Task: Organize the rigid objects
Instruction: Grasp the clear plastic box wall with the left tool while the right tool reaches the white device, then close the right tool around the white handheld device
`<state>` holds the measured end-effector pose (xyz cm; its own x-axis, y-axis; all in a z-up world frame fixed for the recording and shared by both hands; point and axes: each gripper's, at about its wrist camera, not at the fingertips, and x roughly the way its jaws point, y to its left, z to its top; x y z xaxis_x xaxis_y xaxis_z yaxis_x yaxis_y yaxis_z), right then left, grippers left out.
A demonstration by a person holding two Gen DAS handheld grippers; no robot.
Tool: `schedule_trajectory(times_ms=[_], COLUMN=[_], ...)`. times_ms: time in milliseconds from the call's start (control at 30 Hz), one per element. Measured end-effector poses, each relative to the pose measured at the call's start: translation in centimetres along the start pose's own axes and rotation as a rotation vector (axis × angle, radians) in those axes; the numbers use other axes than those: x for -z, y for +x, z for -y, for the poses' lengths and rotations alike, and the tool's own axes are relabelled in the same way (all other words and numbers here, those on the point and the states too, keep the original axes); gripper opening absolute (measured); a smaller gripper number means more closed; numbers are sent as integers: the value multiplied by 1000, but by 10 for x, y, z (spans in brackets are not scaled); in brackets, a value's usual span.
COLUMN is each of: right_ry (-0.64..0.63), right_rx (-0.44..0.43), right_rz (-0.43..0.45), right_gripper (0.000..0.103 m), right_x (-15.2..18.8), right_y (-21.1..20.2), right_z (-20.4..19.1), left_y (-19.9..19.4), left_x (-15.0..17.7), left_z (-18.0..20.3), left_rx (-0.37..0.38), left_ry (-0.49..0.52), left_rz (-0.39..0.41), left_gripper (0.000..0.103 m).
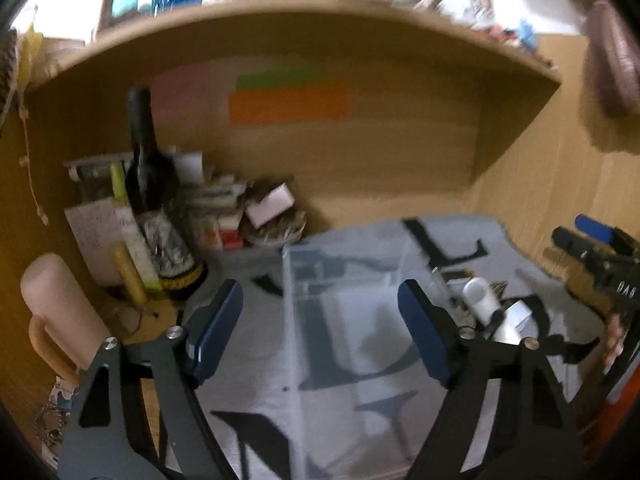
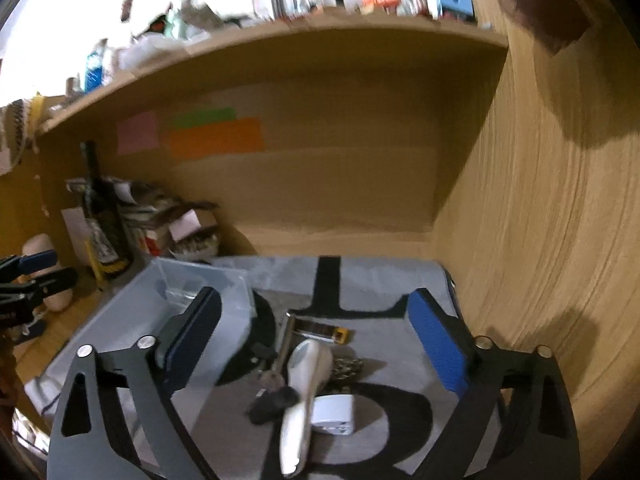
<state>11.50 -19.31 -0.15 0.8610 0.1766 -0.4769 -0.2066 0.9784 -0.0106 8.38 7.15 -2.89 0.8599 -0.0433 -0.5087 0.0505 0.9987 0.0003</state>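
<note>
blue-padded fingers of the left hand-held gripper (image 1: 320,332) stand wide apart with nothing between them, pointing over the near wall of a clear plastic bin (image 1: 340,320) that sits on a grey mat with black letters (image 1: 256,360) spread over the desk (image 2: 44,344). the right hand-held gripper (image 2: 316,340) is likewise spread open and holds nothing; it hovers above a small heap of rigid things on the mat, just right of the bin. in that heap a white handled tool (image 2: 304,384) lies lengthwise toward the near edge, crossing a dark grey handle (image 2: 272,400) and resting against a white charger block (image 2: 336,420). behind these lie a silver metal piece with a yellow tip (image 2: 320,330) and a metal chain-like part (image 2: 348,366), too blurred to name. the bin looks hollow from both views, though blur hides its floor.

toward the desk's far left corner a dark wine bottle (image 1: 152,184) stands upright among stacked papers and boxes (image 1: 224,208), with a white card (image 1: 268,202) tilted on a bowl beside them. a pale cream mug (image 1: 60,312) stands at the left edge, close to the left gripper's outer finger. pink, green and orange sticky notes (image 1: 288,100) are on the wooden back panel, under a shelf (image 2: 280,32) crowded with blurred bottles. the wooden side wall (image 2: 540,220) rises close along the mat's right edge, beside the right gripper.
</note>
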Motion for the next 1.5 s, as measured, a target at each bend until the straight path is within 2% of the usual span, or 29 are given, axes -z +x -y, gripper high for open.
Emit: schedule_trajectory(times_ms=[233,400,533,667,733,800,967,1167,1267,1400,1500], right_ry=[-27,-7,8,27,35,33,21,-10,-31,-36,-54], right_rx=[49,33,0,-41,-65,-82,-102,-108,-100,-107,-106], right_rz=[-126,-233,-311,-393,-441,-483,-535,-559,-572,-621,-615], right_gripper=[73,60,58,57,52,43,38,39,42,44,44], right_x=[2,6,13,24,30,35,40,37,37,43,43], right_y=[38,66,84,100,106,110,117,128,133,146,147], right_z=[11,20,20,16,13,10,5,0,-4,-8,-10], left_y=[48,74,86,90,91,91,94,94,95,95,94], left_x=[7,15,21,22,23,23,24,25,26,26,27], left_z=[-30,-39,-41,-40,-37,-34,-34,-34,-35,-34,-34], left_rx=[-1,25,61,96,106,115,124,129,133,130,129], left_ry=[-44,-64,-81,-79,-65,-56,-49,-54,-60,-63,-70], left_rz=[-177,-277,-327,-350,-355,-364,-368,-365,-366,-363,-362], left_gripper=[53,34,31,22,16,11,10,10,10,10,10])
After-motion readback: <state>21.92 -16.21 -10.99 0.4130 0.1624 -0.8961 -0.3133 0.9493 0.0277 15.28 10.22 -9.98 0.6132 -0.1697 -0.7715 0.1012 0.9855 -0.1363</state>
